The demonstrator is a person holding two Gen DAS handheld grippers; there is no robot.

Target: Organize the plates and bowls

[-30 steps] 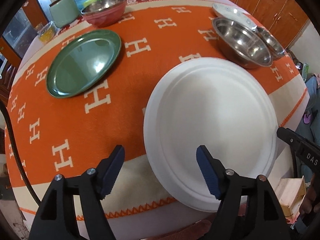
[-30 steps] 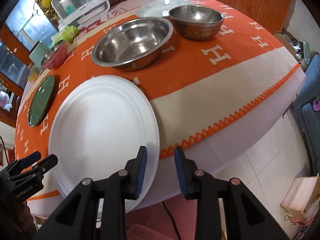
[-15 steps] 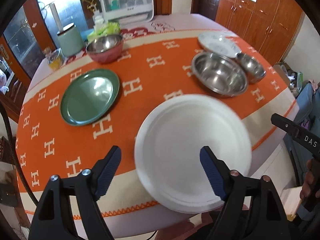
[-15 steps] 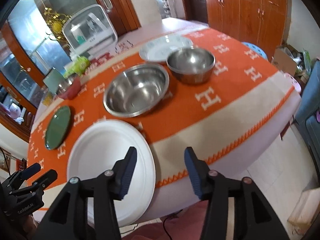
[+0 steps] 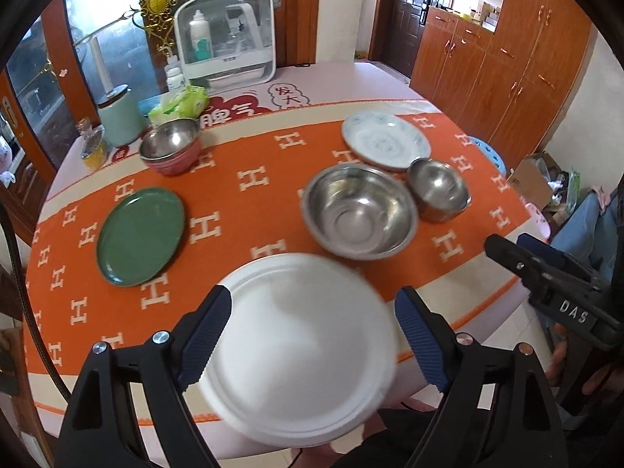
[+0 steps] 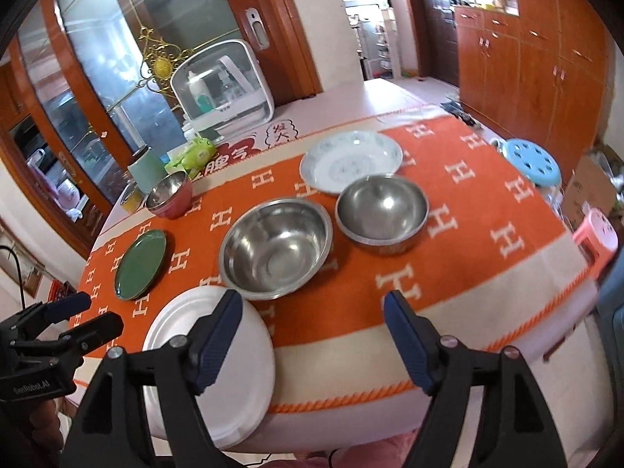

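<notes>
Left wrist: the left gripper (image 5: 312,335) is hanging with jaws wide apart over the white plate (image 5: 304,351) lying at the counter (image 5: 487,273) near edge, beside a green plate (image 5: 140,236).

Right wrist: the right gripper (image 6: 312,341), jaws gaping, is facing three steel bowls (image 6: 277,247) and a patterned plate (image 6: 351,160).

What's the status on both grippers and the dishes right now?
Left gripper open, empty. Right gripper open, empty. White plate overhangs the near table edge; other plates and bowls unstacked. Nothing in the way.

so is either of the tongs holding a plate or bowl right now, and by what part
Nothing is held. Both the left tongs and the right tongs are open, and the white plate lies on the table edge untouched.
</notes>
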